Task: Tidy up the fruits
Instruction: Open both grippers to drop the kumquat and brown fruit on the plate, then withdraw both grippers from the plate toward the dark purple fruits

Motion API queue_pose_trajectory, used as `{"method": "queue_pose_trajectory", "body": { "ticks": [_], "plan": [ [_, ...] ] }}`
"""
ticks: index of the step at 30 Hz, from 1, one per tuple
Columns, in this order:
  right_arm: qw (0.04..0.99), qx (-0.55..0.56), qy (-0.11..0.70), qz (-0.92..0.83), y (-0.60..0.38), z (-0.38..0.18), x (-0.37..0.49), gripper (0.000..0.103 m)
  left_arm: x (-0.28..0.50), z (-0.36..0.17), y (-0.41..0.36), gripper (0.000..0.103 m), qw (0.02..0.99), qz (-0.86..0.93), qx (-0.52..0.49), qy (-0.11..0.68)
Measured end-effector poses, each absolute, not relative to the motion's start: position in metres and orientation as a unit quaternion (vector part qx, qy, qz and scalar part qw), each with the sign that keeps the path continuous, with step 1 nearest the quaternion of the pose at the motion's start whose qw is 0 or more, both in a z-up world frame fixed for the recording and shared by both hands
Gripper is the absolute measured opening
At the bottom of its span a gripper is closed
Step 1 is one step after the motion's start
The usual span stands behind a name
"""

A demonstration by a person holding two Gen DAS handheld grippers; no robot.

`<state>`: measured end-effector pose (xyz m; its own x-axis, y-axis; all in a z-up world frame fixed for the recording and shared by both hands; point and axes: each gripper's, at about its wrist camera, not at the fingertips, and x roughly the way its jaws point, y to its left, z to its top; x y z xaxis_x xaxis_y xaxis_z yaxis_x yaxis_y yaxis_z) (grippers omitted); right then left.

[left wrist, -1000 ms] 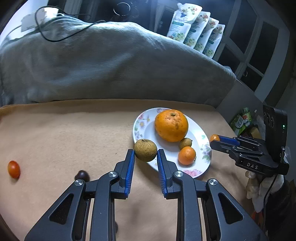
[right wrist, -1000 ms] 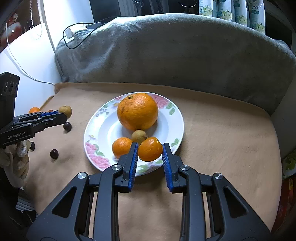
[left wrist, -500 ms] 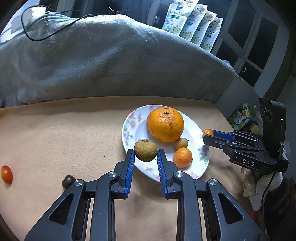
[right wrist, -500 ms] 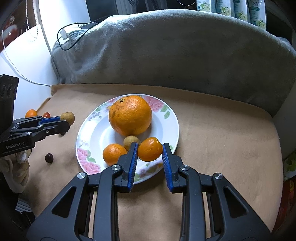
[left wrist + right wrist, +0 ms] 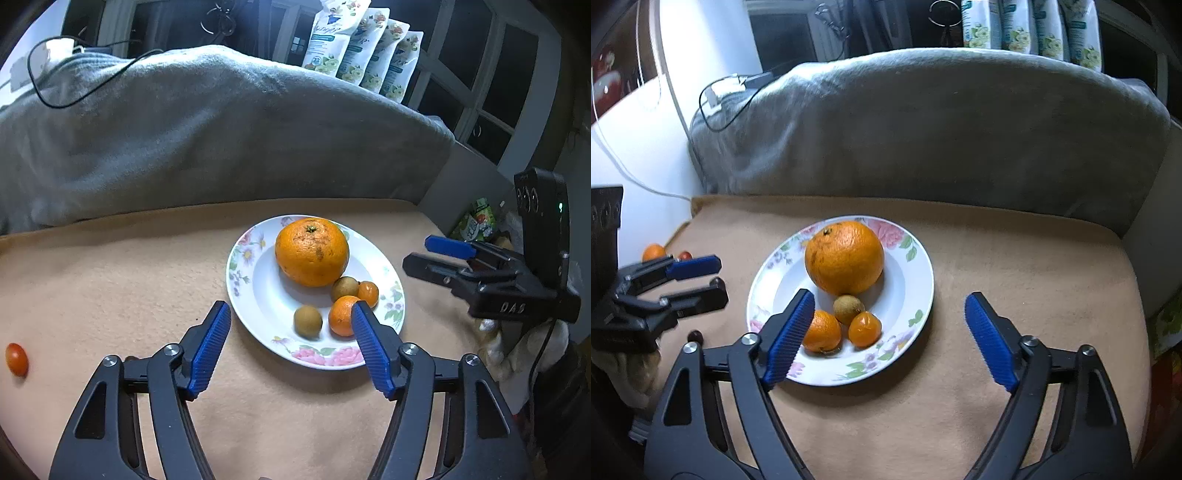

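Note:
A flowered white plate on the tan cloth holds a big orange, a mandarin, a kumquat and two small brown fruits. My left gripper hovers over the plate's near-left rim; its jaws are opening, and the nearer brown fruit lies free on the plate below them. My right gripper stands at the plate's right side, jaws opening wide, with the kumquat loose on the plate beneath.
A small red-orange fruit lies on the cloth far left. Other loose small fruits lie beyond the left gripper. A grey blanket-covered backrest bounds the far side; the cloth drops off at the right edge.
Both grippers have opened. The brown fruit left the left jaws and the kumquat left the right jaws; both now rest on the plate.

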<state>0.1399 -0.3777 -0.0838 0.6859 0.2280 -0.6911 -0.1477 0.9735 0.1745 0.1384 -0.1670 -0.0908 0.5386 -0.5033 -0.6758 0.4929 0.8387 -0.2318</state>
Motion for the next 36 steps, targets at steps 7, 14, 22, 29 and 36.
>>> {"method": "queue_pose_trajectory", "body": {
  "ticks": [7, 14, 22, 29, 36],
  "plan": [
    [0.918, 0.057, 0.379, 0.102, -0.374, -0.079, 0.138, 0.09, 0.132, -0.088, -0.169, 0.068, 0.881, -0.279, 0.005, 0.383],
    [0.919, 0.052, 0.375, 0.11, -0.366, -0.074, 0.131, 0.09, 0.126, -0.082, -0.157, 0.068, 0.885, -0.272, -0.013, 0.377],
    [0.921, 0.048, 0.367, 0.122, -0.351, -0.065, 0.12, 0.09, 0.11, -0.073, -0.142, 0.068, 0.893, -0.262, -0.018, 0.364],
    [0.922, 0.042, 0.359, 0.138, -0.333, -0.057, 0.112, 0.09, 0.092, -0.066, -0.122, 0.068, 0.904, -0.243, -0.023, 0.352],
    [0.921, 0.04, 0.354, 0.157, -0.316, -0.051, 0.103, 0.09, 0.078, -0.062, -0.089, 0.068, 0.915, -0.209, -0.031, 0.343]
  ]
}}
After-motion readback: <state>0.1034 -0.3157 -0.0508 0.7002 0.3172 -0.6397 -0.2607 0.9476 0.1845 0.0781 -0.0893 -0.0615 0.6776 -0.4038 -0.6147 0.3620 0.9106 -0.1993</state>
